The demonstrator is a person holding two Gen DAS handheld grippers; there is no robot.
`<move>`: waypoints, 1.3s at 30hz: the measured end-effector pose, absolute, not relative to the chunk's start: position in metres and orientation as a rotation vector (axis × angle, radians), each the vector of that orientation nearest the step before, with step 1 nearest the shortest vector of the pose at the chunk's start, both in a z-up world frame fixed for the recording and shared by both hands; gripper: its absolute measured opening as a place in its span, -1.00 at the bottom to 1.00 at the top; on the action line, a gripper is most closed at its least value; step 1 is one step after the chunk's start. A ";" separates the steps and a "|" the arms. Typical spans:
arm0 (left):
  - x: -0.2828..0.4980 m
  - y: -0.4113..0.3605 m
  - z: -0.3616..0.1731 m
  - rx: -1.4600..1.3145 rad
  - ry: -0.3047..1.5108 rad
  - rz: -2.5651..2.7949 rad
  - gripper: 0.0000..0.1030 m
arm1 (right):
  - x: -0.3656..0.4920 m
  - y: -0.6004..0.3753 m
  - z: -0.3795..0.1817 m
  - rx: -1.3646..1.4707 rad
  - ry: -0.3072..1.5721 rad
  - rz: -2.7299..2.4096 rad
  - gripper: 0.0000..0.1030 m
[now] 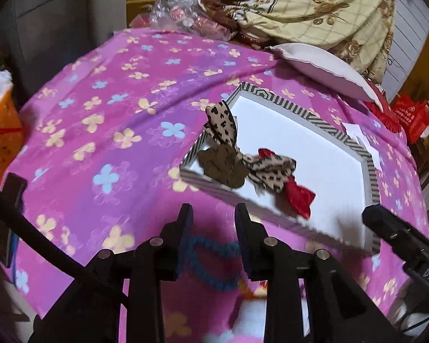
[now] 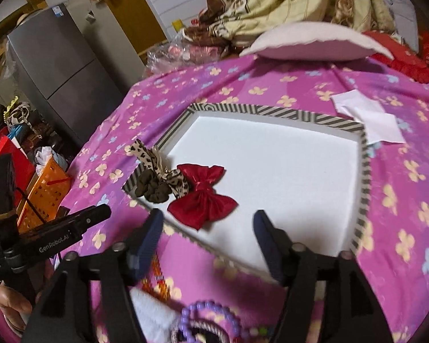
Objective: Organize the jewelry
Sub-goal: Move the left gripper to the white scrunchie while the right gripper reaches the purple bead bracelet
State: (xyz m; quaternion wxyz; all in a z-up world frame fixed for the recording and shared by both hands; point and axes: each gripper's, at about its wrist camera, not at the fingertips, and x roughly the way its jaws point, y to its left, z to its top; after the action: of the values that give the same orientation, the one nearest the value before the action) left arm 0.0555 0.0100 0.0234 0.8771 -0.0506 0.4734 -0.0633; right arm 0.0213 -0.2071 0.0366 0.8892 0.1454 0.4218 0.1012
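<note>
A striped-rim tray [image 1: 340, 131] [image 2: 271, 111] with a white foam floor lies on the pink floral cloth. In its near-left corner lie a brown scrunchie [image 1: 223, 167] [image 2: 153, 187], a leopard-print bow [image 1: 268, 171] [image 2: 177, 184] and a red bow [image 1: 299, 197] [image 2: 203, 197]. My left gripper [image 1: 213, 214] is open over a blue bead bracelet [image 1: 211, 263] lying on the cloth before the tray. My right gripper [image 2: 207, 220] is open and empty at the tray's near edge. A purple bead bracelet [image 2: 211, 318] and orange beads [image 2: 157, 274] lie below it.
A white pillow [image 2: 309, 41] [image 1: 320, 68] and a floral quilt [image 1: 314, 3] lie behind the tray. White paper [image 2: 369, 117] lies at the tray's far right. An orange basket [image 2: 44, 194] and a grey fridge [image 2: 60, 65] stand left of the bed.
</note>
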 end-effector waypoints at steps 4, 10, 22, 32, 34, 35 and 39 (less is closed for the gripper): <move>0.029 0.008 0.025 -0.080 0.961 -0.111 -0.01 | -0.006 -0.207 0.040 0.258 0.864 0.202 0.38; 0.001 0.005 0.021 -0.063 0.954 -0.107 -0.01 | -0.042 -0.212 0.038 0.236 0.876 0.200 0.38; -0.029 0.008 0.007 -0.121 1.020 -0.148 -0.01 | -0.094 -0.229 0.023 0.175 0.907 0.177 0.34; -0.043 0.012 -0.014 -0.171 1.090 -0.228 0.11 | -0.106 -0.220 0.002 0.114 0.951 0.229 -0.07; -0.044 0.011 -0.016 -0.166 1.086 -0.243 0.13 | -0.105 -0.217 0.000 0.109 0.954 0.237 -0.07; -0.045 0.010 -0.017 -0.158 1.087 -0.254 0.13 | -0.104 -0.216 -0.001 0.111 0.957 0.239 -0.07; -0.045 0.003 -0.021 -0.138 1.098 -0.307 0.18 | -0.102 -0.212 -0.001 0.111 0.957 0.256 -0.07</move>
State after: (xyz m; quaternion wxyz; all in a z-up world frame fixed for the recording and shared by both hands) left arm -0.0450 0.0034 -0.0209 0.8395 -0.0652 0.5195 -0.1450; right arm -0.1016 -0.2119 -0.0014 0.8784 0.0531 0.4590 0.1226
